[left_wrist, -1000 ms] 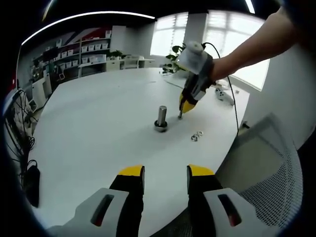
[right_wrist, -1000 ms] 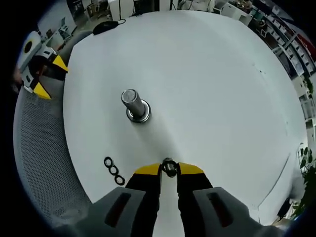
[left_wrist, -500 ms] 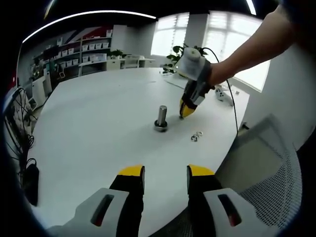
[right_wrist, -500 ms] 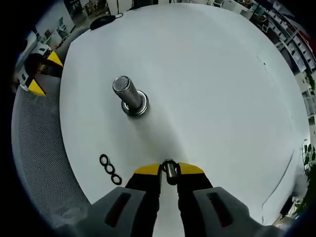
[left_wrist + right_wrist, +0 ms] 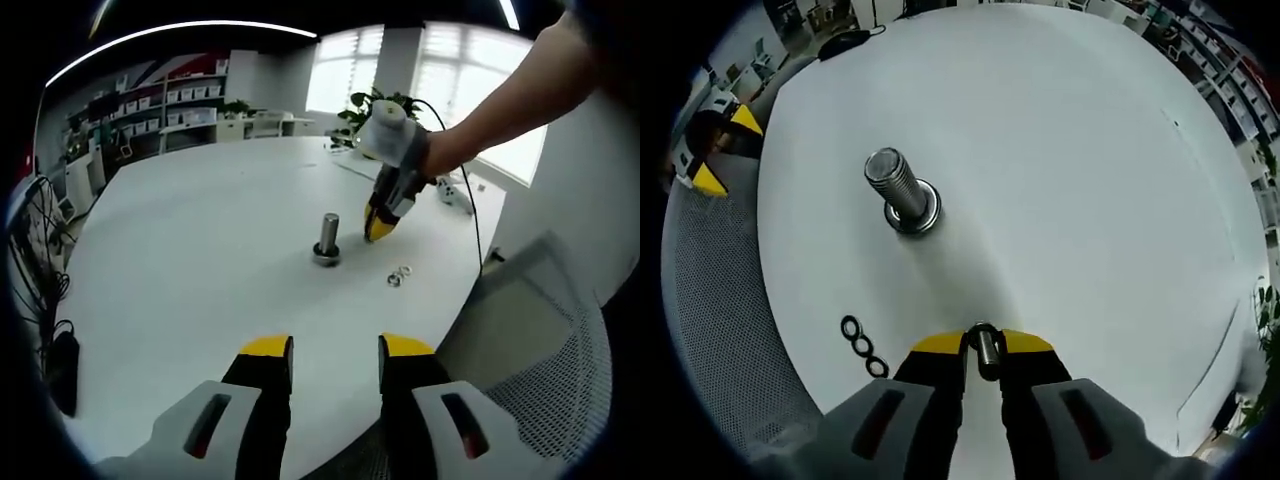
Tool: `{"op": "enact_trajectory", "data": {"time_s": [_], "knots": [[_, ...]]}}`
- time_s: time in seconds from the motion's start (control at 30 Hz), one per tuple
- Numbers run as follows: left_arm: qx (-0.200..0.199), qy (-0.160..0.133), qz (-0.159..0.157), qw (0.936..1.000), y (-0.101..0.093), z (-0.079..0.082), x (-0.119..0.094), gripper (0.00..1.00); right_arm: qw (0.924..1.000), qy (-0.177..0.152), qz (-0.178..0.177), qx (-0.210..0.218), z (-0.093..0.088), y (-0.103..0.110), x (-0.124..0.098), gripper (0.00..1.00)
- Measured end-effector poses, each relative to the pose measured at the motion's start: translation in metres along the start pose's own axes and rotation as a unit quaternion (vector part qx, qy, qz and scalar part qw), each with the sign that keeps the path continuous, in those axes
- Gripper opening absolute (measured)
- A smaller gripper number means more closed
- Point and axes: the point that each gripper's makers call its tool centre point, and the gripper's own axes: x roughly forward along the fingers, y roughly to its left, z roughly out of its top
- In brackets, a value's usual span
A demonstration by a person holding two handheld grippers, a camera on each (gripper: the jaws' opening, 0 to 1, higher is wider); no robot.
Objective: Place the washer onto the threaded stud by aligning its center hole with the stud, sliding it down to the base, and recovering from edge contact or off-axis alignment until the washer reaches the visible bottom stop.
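Left gripper view: your left gripper hangs with its jaws apart, holding nothing, well short of the stud standing upright on the table. Your right gripper hovers just beside the stud; its load is too small to make out. Spare washers lie near the stud. No writing is legible.

Right gripper view: your right gripper is clamped on a washer, held edge-on, apart from the stud. Three washers lie beside the table edge.

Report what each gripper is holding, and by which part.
The right gripper pinches a washer edge-on, by its rim, between its fingertips. The left gripper is open and holds nothing.
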Motion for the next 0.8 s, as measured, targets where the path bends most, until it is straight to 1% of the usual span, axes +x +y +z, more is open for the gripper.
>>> {"op": "enact_trajectory", "data": {"time_s": [0.1,0.47,0.63,0.7,0.8], "knots": [[0.001,0.0,0.0,1.0,0.0001,0.0002,0.0002,0.32,1.0,-0.001,0.001,0.008,-0.0001,-0.0025,0.001,0.15],[0.0,-0.001,0.001,1.0,0.0005,0.0007,0.0003,0.32,1.0,0.002,0.0,0.005,-0.0024,-0.0008,0.0028,0.17],[-0.001,0.0,-0.002,1.0,0.0001,0.0003,0.0008,0.32,0.9999,-0.006,-0.008,0.012,-0.0006,-0.0046,0.0019,0.19],[0.0,0.001,-0.003,1.0,-0.0001,0.0,0.0008,0.32,0.9998,-0.007,-0.007,0.019,-0.0019,-0.005,0.0017,0.2],[-0.001,0.0,-0.003,1.0,-0.0002,0.0002,0.0006,0.32,0.9998,-0.004,-0.008,0.018,-0.0055,-0.0045,0.0018,0.21]]}}
